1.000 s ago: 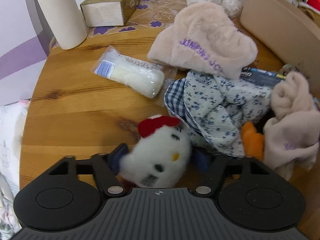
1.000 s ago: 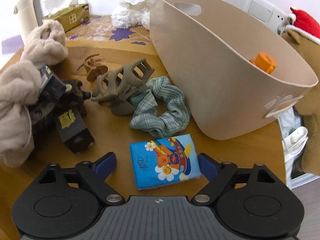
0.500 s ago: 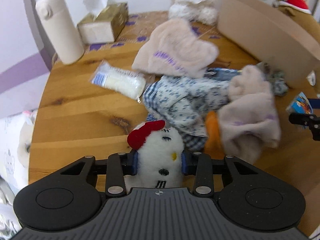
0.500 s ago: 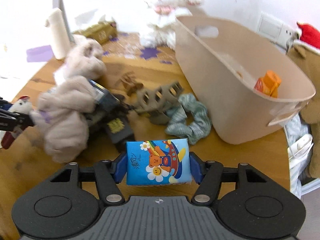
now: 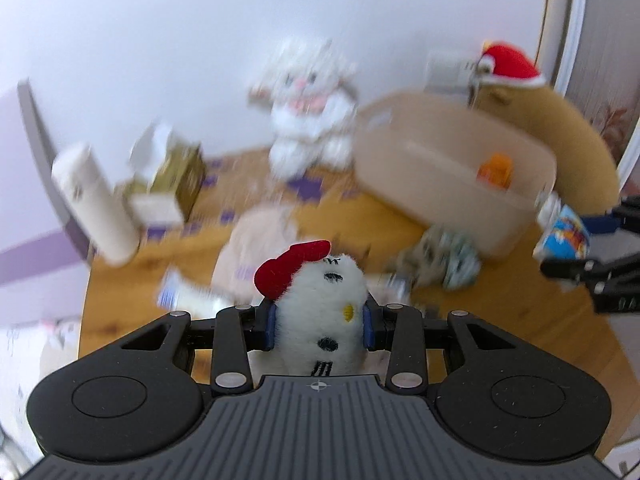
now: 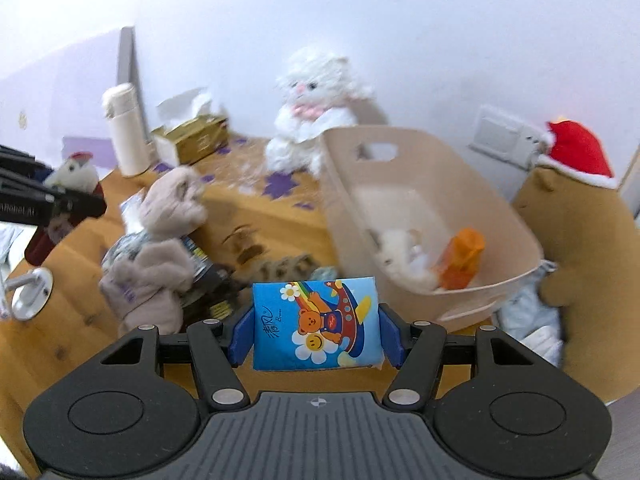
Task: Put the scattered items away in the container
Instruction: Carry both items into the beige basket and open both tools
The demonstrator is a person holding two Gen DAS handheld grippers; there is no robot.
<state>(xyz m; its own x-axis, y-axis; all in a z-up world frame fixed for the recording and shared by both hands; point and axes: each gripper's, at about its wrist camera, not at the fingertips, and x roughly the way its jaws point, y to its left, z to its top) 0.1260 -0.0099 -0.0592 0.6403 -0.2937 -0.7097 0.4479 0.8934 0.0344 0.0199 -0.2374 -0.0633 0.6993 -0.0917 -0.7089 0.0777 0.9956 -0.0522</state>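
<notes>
left hand-held gripper (image 5: 318, 326) clamps the white plush toy (image 5: 320, 316), right hand-held gripper (image 6: 316, 338) clamps the blue tissue pack (image 6: 316, 324), both above the counter (image 6: 60, 332).

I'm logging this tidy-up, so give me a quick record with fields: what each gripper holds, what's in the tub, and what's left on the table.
left gripper: shut on white chick plush
right gripper: shut on blue tissue pack
beige tub: orange bottle, something white, blurred
wooden table: beige fleece items, scrunchie
</notes>
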